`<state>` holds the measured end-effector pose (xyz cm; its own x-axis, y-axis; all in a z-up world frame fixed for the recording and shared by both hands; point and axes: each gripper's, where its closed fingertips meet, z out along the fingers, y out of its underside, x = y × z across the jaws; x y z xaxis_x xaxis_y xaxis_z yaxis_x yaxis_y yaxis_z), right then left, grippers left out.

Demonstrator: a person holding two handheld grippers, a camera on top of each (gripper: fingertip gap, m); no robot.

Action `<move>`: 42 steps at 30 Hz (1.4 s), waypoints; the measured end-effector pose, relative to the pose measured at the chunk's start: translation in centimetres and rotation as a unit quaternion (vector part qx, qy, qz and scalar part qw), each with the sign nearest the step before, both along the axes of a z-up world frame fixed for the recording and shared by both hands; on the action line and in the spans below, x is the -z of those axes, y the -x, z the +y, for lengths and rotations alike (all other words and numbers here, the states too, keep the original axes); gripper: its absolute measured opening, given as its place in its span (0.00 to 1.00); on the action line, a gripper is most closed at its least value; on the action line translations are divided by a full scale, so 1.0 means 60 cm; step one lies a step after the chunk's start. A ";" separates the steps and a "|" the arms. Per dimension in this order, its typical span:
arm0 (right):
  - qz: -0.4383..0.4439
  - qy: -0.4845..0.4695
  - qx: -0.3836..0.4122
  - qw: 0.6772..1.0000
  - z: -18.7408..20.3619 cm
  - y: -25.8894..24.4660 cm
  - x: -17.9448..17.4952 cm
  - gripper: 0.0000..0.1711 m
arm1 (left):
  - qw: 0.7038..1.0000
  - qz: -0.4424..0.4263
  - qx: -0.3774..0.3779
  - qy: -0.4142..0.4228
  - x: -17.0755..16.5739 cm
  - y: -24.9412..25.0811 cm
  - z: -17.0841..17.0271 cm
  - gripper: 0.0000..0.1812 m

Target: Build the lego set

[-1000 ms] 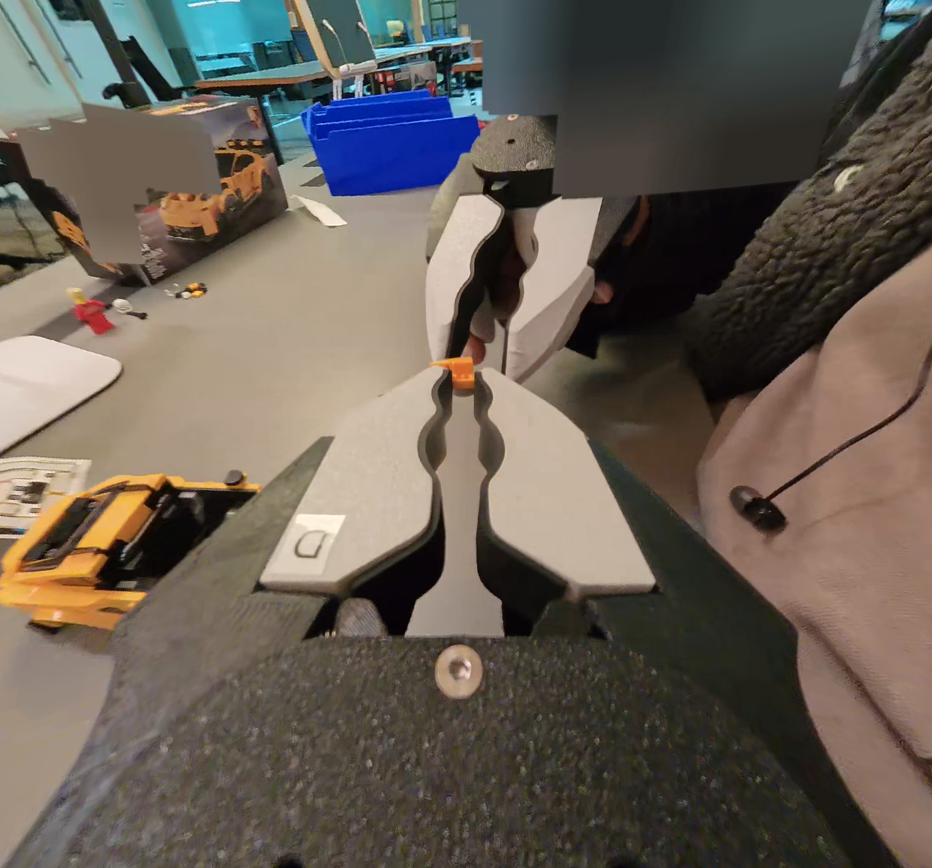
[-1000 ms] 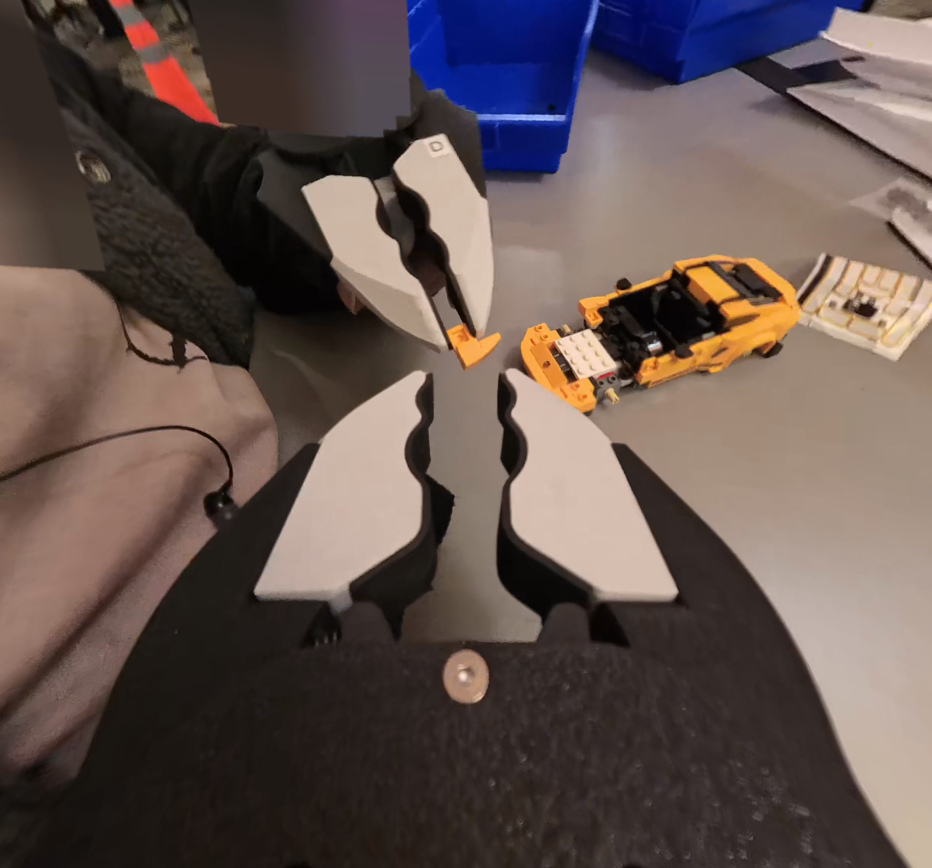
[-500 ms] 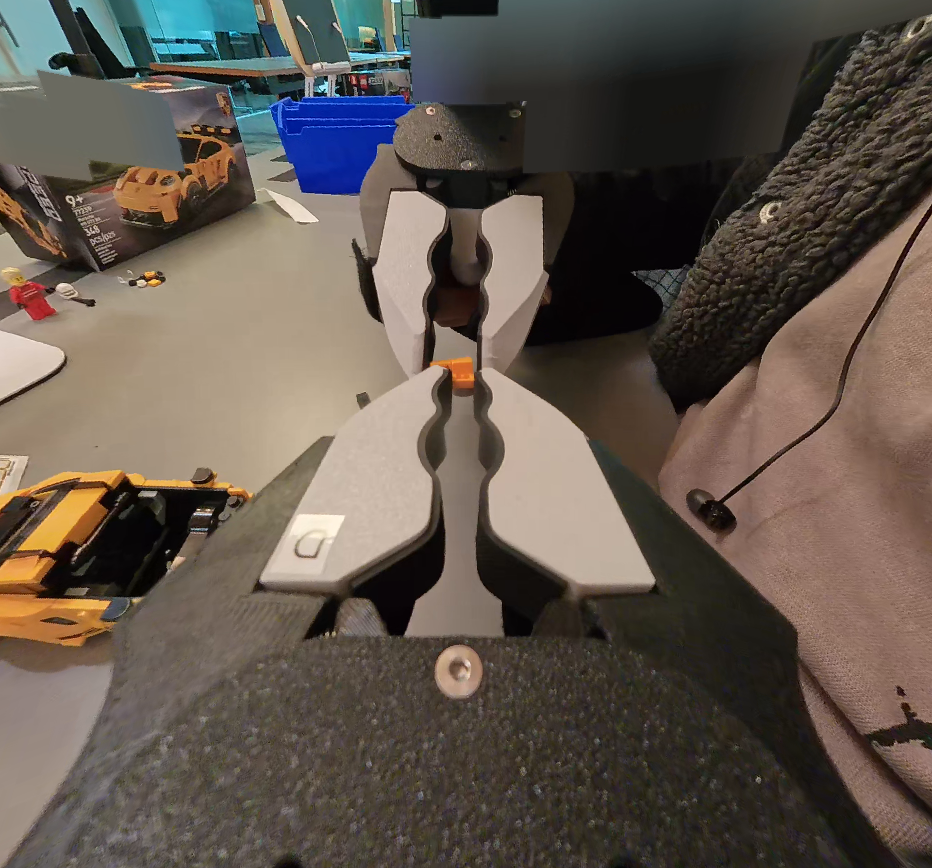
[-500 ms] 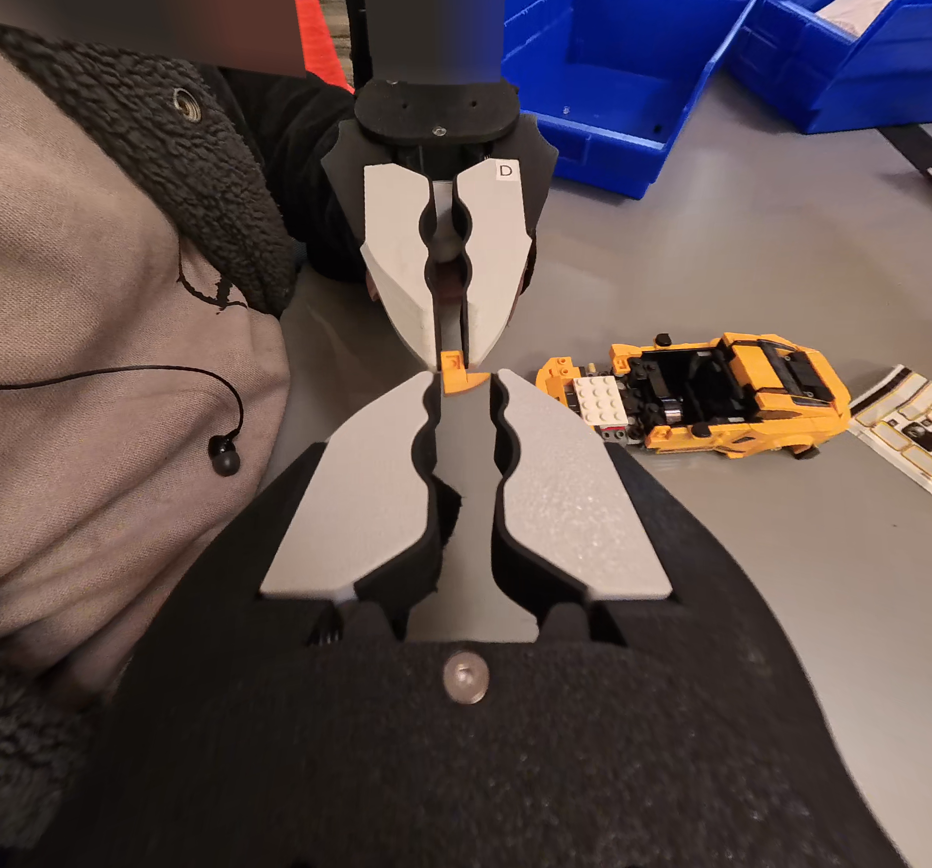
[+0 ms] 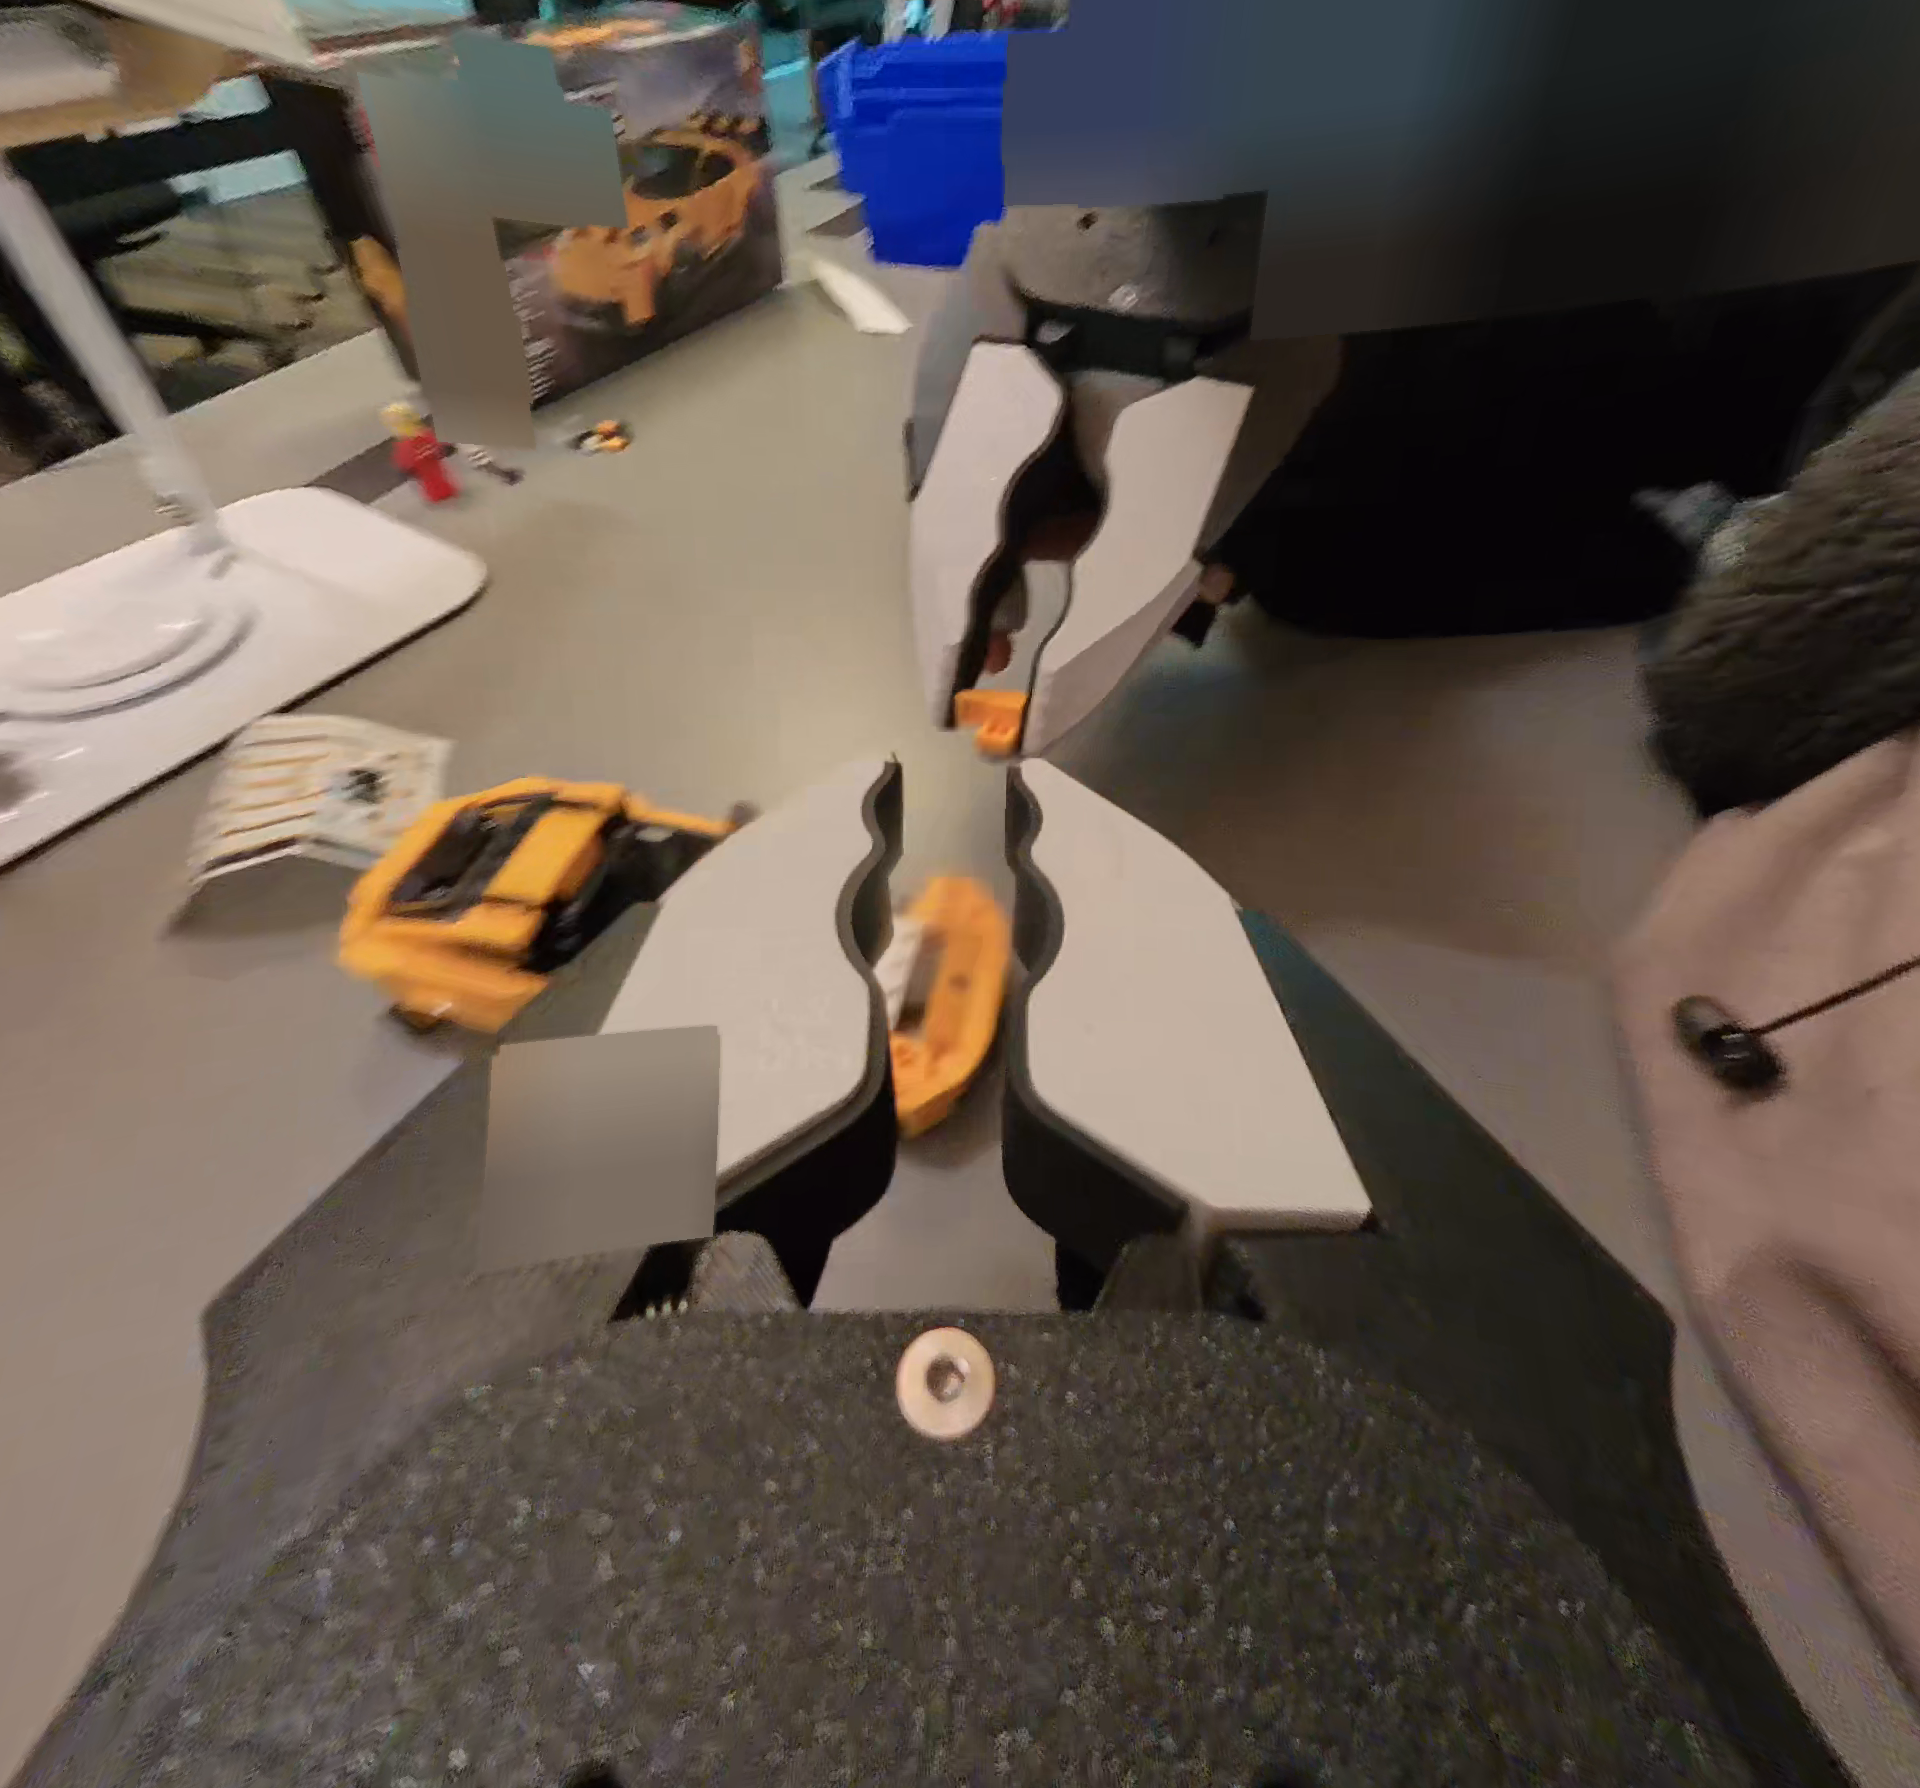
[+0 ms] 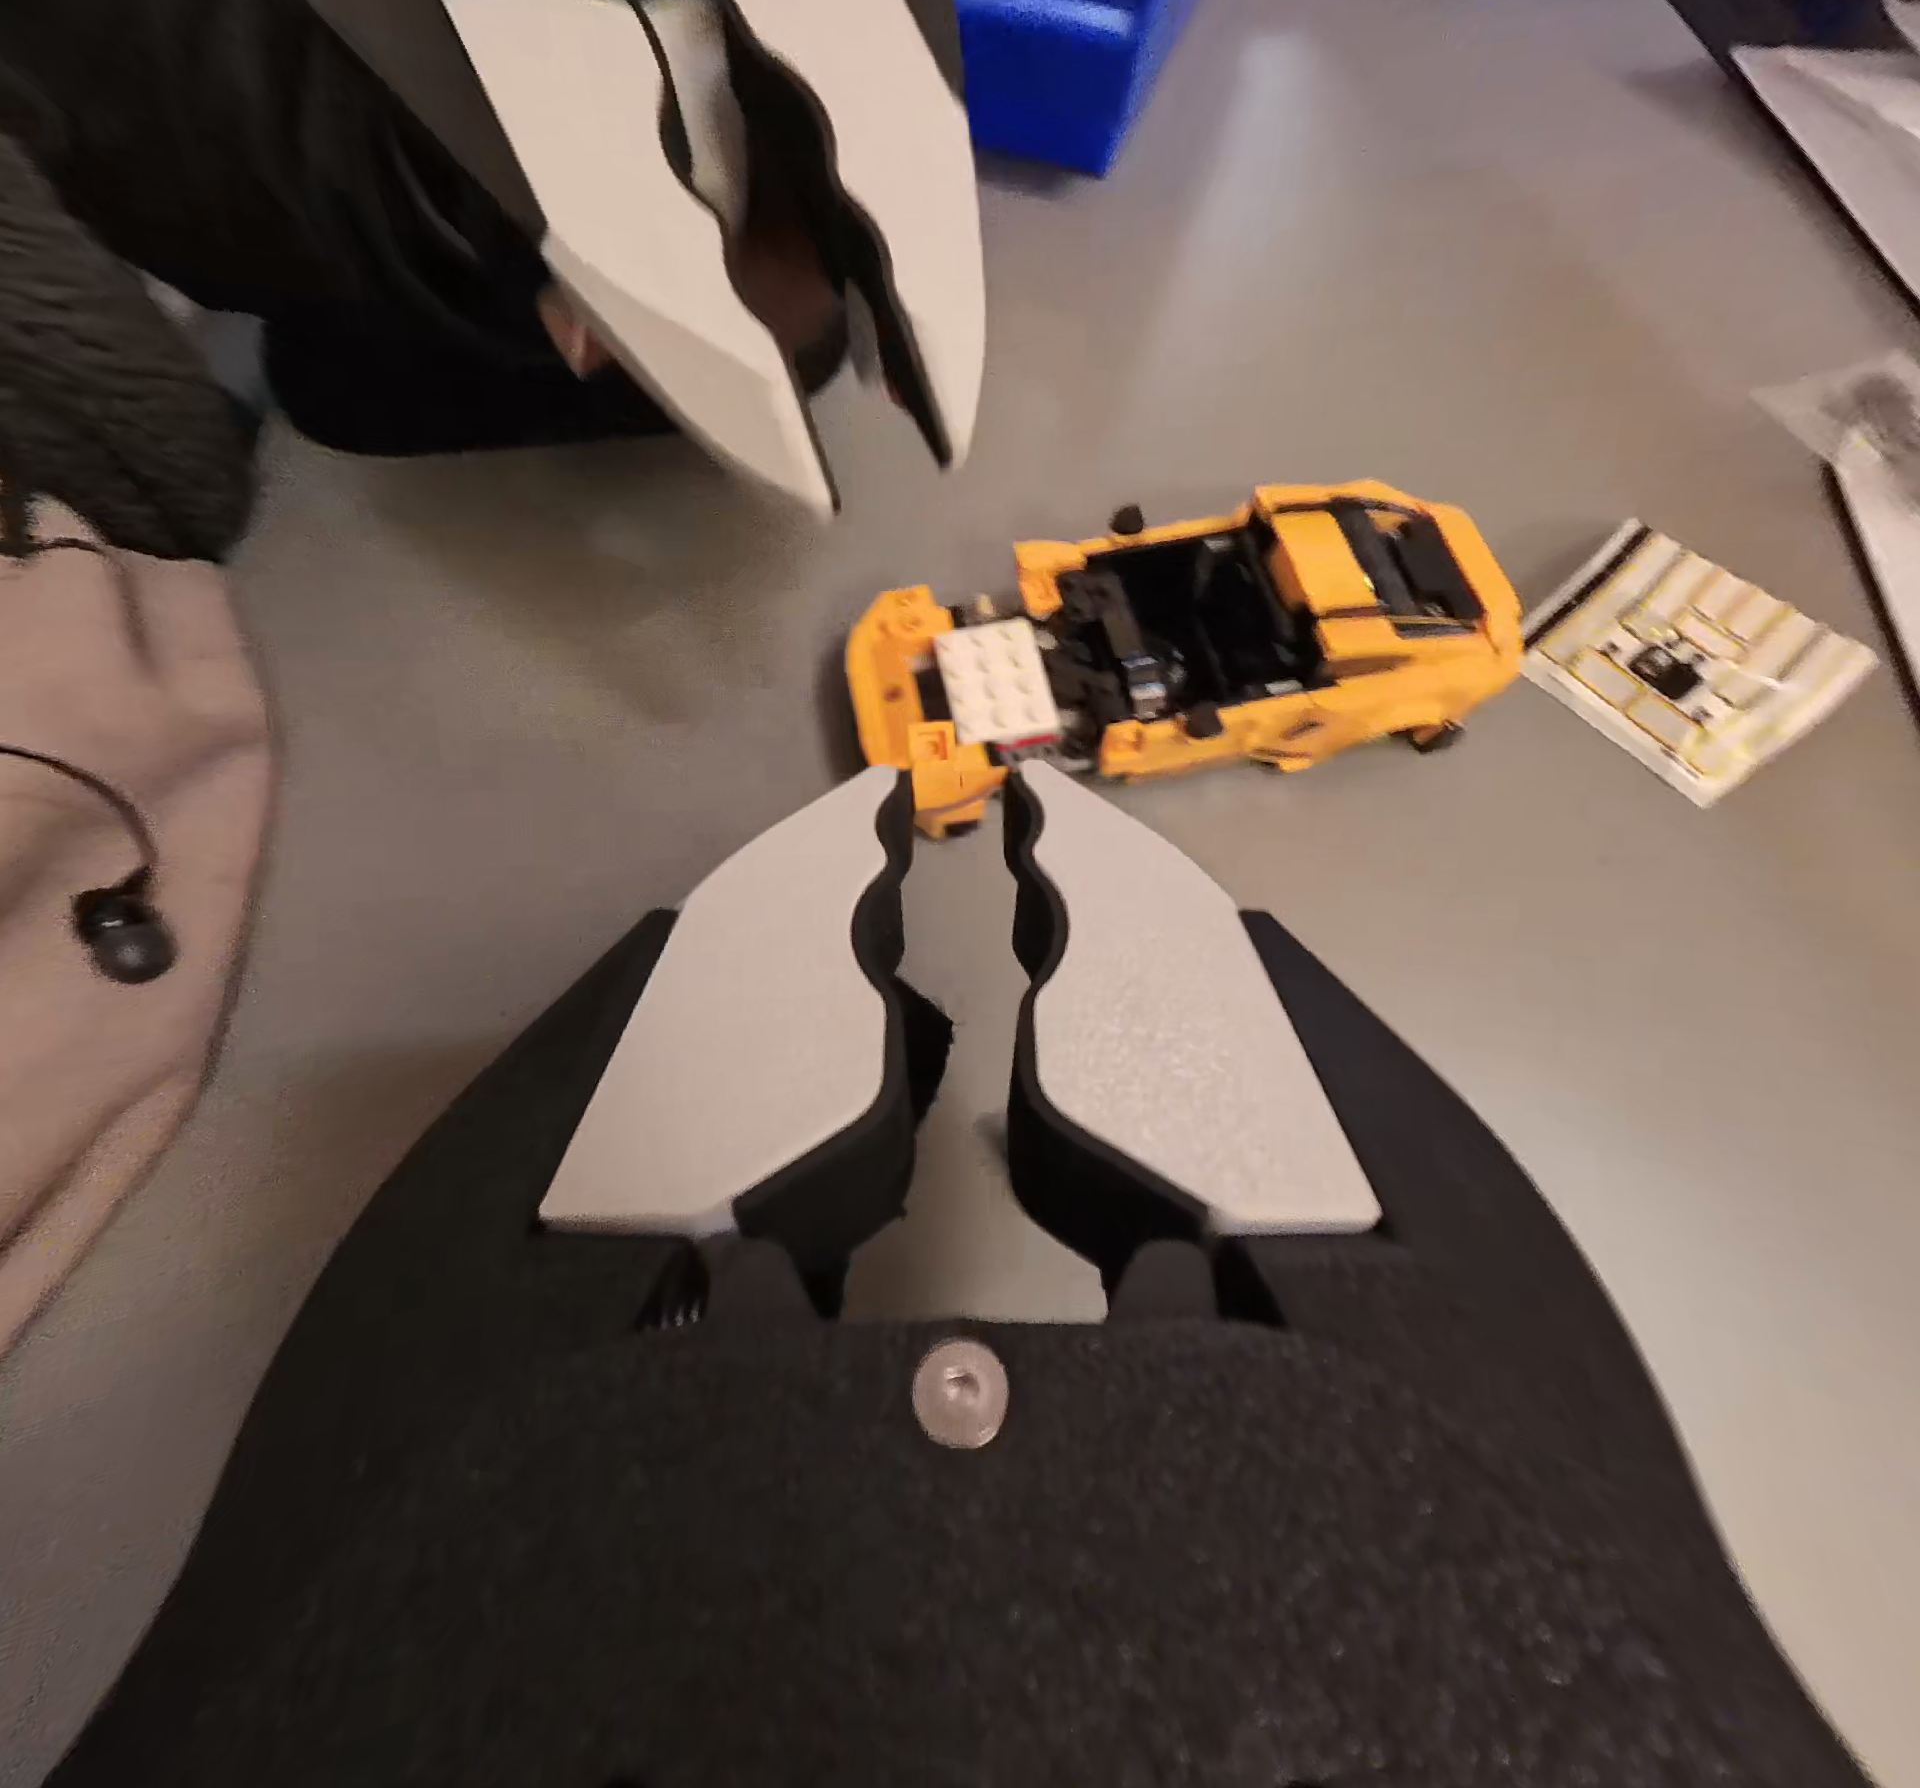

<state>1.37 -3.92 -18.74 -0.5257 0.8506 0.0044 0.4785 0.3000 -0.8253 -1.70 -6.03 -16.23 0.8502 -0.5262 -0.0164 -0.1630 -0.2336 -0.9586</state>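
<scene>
The small orange piece (image 6: 948, 803) is clamped at the tips of the right gripper (image 6: 956, 777), whose fingers are closed onto it with only the piece's width between them. The left gripper (image 5: 951, 772) carries nothing; its fingers stand slightly apart, and part of the car's front end is seen through the gap.

The partly built orange car (image 6: 1247, 658) rests on the grey table (image 6: 1351, 1011). In the right wrist view its long axis runs left to right, with the open front end and white studded plate (image 6: 992, 678) turned toward the right gripper. The held piece lies just beside the near front corner of the car; whether it is touching cannot be told.

The right gripper is judged the nearer to the car's front end, with the left held higher and off to the side. The coming move is therefore judged to be a short advance forward and down onto the front corner, and the car may need to be steadied by the left gripper.
</scene>
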 end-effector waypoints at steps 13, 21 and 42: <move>-0.044 -0.028 0.033 0.998 0.033 0.044 0.041 0.10 | 0.982 0.070 -0.090 0.150 0.083 0.155 0.050 0.14; -0.058 -0.043 0.023 0.997 0.026 0.051 0.050 0.09 | 0.972 -0.114 -0.037 0.201 0.085 0.136 0.057 0.22; -0.080 -0.103 0.028 0.991 0.027 0.057 0.062 0.10 | 0.973 -0.062 -0.004 0.221 0.104 0.102 0.042 0.20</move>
<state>-2.06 -2.31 -22.48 -0.4855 0.8683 0.1012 0.6185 0.4230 -0.6622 -7.84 -3.54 -22.49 0.8359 -0.4517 0.3118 -0.0494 -0.6276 -0.7769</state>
